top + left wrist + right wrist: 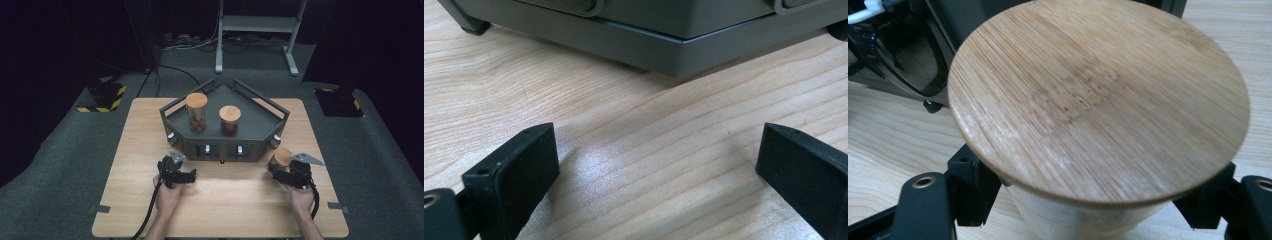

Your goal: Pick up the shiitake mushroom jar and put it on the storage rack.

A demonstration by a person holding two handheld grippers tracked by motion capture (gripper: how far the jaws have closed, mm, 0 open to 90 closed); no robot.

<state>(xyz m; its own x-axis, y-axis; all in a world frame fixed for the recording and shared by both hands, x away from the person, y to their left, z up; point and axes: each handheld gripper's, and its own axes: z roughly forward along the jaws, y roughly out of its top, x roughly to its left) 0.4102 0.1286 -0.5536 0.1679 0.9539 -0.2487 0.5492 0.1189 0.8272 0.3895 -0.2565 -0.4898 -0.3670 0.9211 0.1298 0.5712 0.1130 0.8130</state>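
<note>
Pinching the jar [1098,100] low, right gripper [292,172] risks tipping it; left gripper [176,172] spread, idle near tray [225,145].

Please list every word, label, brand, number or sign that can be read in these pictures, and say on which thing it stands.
None can be read: the wooden lid of the jar in the right tool, the two jars on the grey tray, the table and the left tool bear no legible writing.

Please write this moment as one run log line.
right hand-held gripper: shut on bamboo-lidded glass jar | left hand-held gripper: open, above wooden table | grey rack: two jars
</note>
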